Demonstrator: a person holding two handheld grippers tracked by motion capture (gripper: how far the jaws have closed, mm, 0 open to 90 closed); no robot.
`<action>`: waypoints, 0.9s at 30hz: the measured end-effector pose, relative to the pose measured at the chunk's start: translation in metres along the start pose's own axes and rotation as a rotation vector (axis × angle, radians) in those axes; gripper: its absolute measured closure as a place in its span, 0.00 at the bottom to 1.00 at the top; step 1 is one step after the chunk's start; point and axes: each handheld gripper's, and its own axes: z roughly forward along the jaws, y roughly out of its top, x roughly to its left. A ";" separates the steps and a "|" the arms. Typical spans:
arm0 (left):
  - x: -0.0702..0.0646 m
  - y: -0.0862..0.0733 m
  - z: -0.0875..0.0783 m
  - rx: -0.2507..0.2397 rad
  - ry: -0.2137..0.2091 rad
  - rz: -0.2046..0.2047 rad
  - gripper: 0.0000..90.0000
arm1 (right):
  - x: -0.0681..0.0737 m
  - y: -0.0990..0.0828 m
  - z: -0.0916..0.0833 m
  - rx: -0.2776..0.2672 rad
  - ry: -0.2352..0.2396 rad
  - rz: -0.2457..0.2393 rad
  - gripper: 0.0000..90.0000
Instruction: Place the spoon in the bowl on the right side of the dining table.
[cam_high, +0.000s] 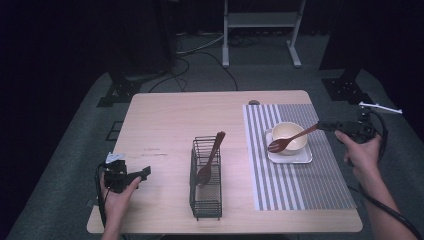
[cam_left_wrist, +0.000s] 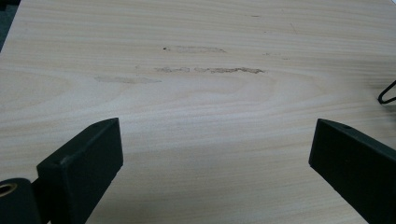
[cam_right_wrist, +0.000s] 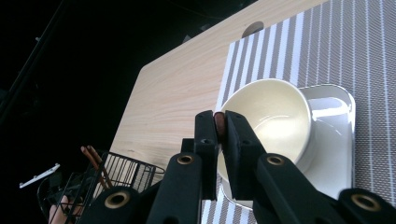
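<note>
My right gripper is shut on the handle end of a brown wooden spoon. The spoon's head hangs over the near rim of a cream bowl. That bowl sits on a white square plate on a striped grey placemat. A second wooden spoon leans in a black wire basket at the table's middle. My left gripper rests open over bare wood at the near left.
The light wooden table has worn marks in front of the left gripper. A white stand and black stand feet sit on the floor beyond the far edge. A round cable hole lies by the mat's far corner.
</note>
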 end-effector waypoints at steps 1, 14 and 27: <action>0.000 0.000 0.000 -0.001 -0.001 -0.001 0.02 | 0.000 0.000 -0.001 -0.001 -0.004 0.002 0.93; 0.000 0.000 0.000 0.001 -0.002 0.002 0.02 | -0.006 0.004 -0.009 -0.042 -0.029 0.021 0.93; 0.000 0.000 0.000 0.000 -0.002 -0.001 0.02 | -0.008 0.007 -0.015 -0.069 -0.052 0.036 0.93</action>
